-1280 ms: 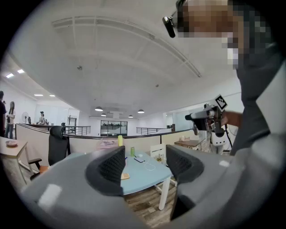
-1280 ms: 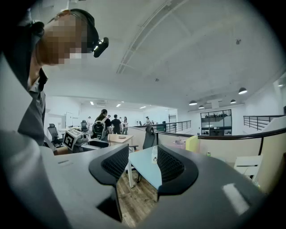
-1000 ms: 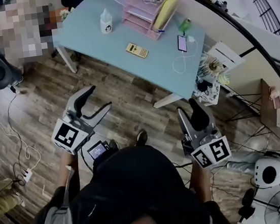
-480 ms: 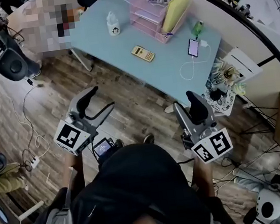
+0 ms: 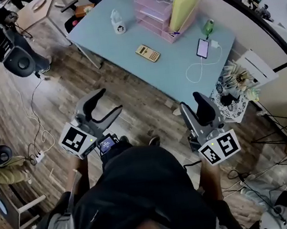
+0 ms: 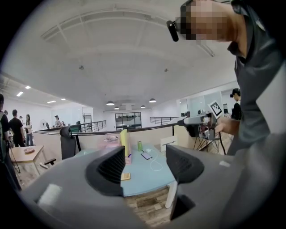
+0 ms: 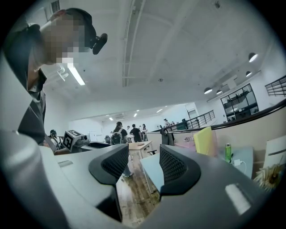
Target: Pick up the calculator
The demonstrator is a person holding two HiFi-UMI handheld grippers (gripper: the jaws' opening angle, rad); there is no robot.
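Left gripper (image 5: 109, 101): held over the wood floor (image 5: 52, 97), jaws apart, nothing between them. Right gripper (image 5: 193, 102): also empty, jaws parted by a narrower gap. Calculator (image 5: 147, 53): yellow, lying flat on the light-blue table (image 5: 180, 72) near the pink trays (image 5: 154, 13), ahead of both grippers and well apart from them.

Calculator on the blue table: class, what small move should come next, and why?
Probably carry the left hand-held gripper forward toward the calculator: its jaws stand apart and empty, over the floor, short of the table.
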